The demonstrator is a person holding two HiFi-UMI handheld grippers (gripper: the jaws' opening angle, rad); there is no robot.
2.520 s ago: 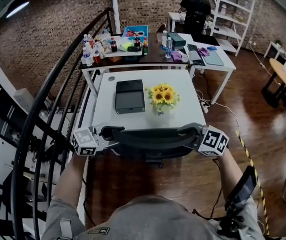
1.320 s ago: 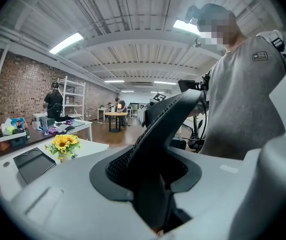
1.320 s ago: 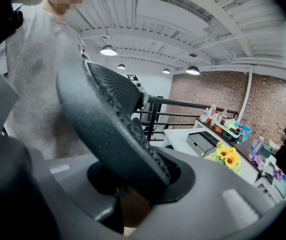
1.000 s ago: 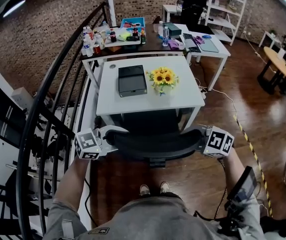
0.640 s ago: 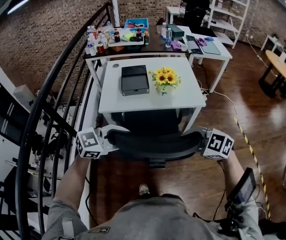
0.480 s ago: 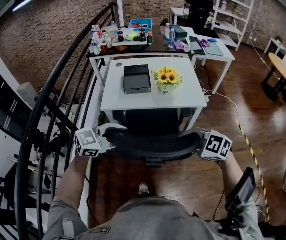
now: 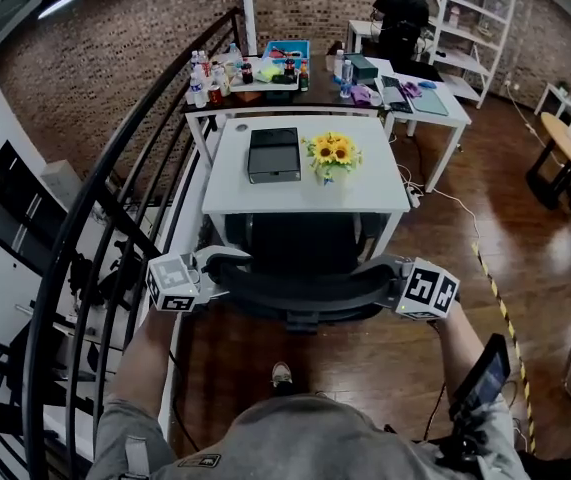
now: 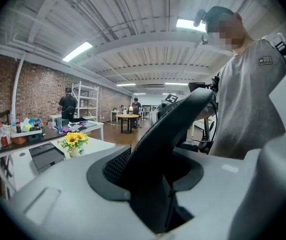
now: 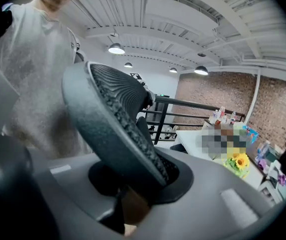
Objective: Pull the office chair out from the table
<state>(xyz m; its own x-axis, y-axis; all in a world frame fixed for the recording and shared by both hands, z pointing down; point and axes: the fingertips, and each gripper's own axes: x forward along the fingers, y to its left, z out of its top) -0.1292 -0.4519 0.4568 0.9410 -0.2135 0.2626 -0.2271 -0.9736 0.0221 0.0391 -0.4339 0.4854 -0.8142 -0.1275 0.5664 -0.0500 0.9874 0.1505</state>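
The black office chair stands in front of the white table (image 7: 305, 190), its seat (image 7: 300, 240) partly out from under the table's near edge. Its curved backrest top (image 7: 300, 290) runs between my two grippers. My left gripper (image 7: 211, 268) is shut on the backrest's left end, and the dark mesh edge (image 8: 169, 134) fills its jaws in the left gripper view. At the other end, my right gripper (image 7: 389, 284) is shut on the backrest, whose ribbed rim (image 9: 120, 121) passes between its jaws in the right gripper view.
A black box (image 7: 273, 155) and a pot of sunflowers (image 7: 332, 156) sit on the white table. A black stair railing (image 7: 95, 228) runs close on the left. Behind is a table with bottles (image 7: 255, 76). A person (image 7: 401, 18) stands far back. Striped floor tape (image 7: 500, 308) lies to the right.
The chair has rolled back from the table towards me, so its seat now shows between the table edge and the backrest. Both grippers have kept their hold on the backrest.
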